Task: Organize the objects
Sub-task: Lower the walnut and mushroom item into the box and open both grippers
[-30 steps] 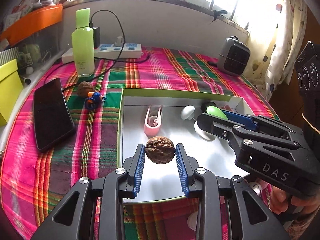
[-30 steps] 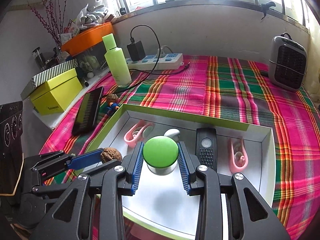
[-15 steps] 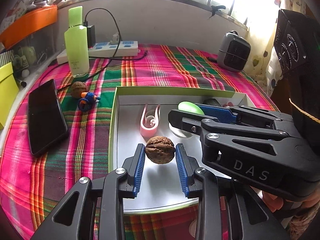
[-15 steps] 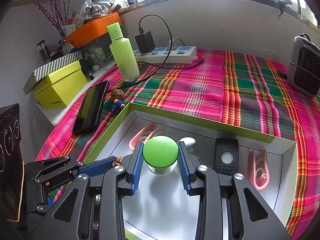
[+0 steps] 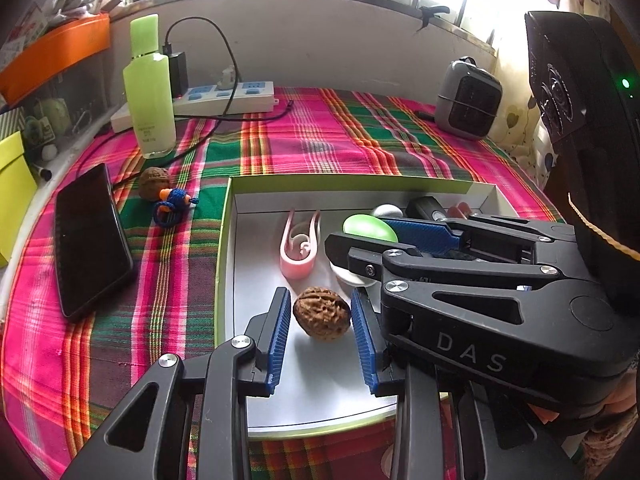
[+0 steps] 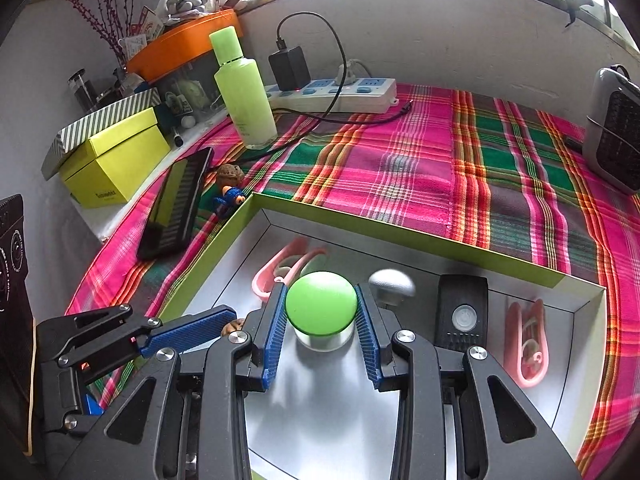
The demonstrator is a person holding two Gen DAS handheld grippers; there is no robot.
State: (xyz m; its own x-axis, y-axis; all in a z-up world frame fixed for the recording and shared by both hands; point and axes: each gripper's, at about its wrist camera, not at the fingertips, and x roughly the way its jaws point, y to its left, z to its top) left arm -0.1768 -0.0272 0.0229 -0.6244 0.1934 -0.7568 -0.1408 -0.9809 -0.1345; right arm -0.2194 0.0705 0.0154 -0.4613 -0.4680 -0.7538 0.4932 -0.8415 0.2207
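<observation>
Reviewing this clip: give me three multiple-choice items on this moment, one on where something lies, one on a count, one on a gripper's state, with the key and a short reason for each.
1. Where does the black phone lie?
A. in the box
B. on the plaid cloth, left of the box
C. on the power strip

2. How many pink clips are in the box?
A. one
B. two
C. four

3. What is the left gripper doing?
A. closed on a walnut
B. closed on a bottle
C. wide open and holding nothing

Key: 1 B, the phone rests on the cloth outside the box wall. 2 B, one clip lies far left, the other at the right end. 3 A, both blue pads flank the walnut above the box floor.
</observation>
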